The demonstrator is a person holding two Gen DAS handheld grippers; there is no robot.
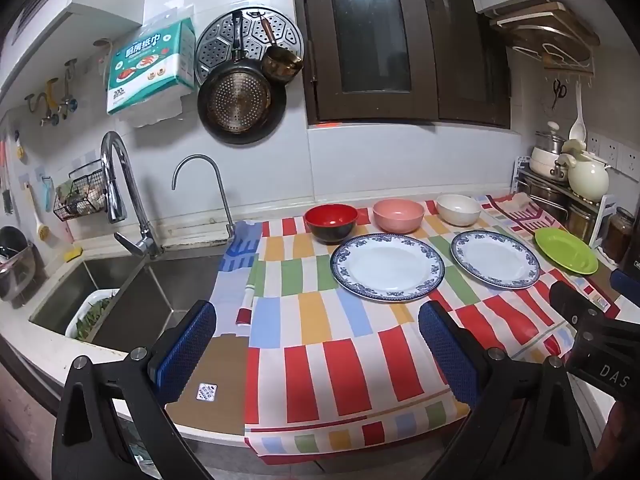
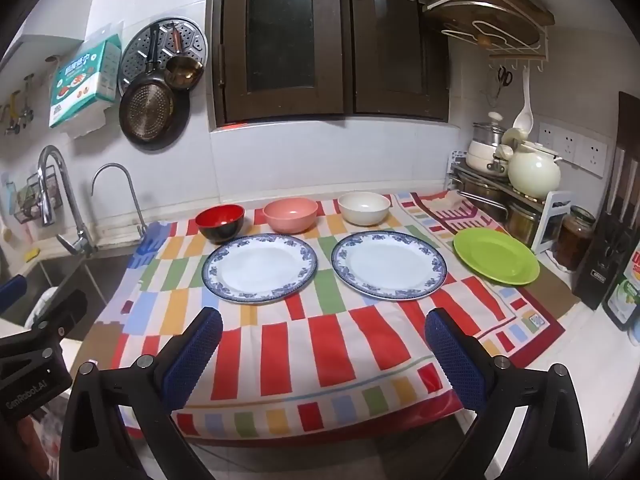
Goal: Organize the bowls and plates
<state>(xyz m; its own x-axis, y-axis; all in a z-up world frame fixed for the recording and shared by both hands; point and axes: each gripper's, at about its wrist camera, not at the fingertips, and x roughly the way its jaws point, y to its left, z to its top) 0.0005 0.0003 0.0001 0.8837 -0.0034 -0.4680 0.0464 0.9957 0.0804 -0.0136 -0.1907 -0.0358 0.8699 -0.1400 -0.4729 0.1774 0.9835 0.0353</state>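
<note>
On a striped cloth [image 2: 320, 344] stand a red-and-black bowl [image 2: 220, 222], a pink bowl [image 2: 290, 214] and a white bowl [image 2: 364, 208] in a back row. In front lie two blue-rimmed white plates [image 2: 260, 268] [image 2: 388, 265] and a green plate [image 2: 496, 255]. They show in the left wrist view too: red bowl [image 1: 331, 222], pink bowl [image 1: 398, 215], white bowl [image 1: 458, 209], plates [image 1: 387, 267] [image 1: 495, 259], green plate [image 1: 566, 250]. My left gripper [image 1: 318, 336] and right gripper [image 2: 324, 340] are open and empty, above the cloth's front part.
A sink [image 1: 132, 300] with a tap [image 1: 120, 192] and a white basket of greens [image 1: 90, 316] lies to the left. Pots and a kettle [image 2: 534, 174] on a rack, jars and a knife block [image 2: 612, 240] stand at the right. Pans [image 1: 240, 100] hang on the wall.
</note>
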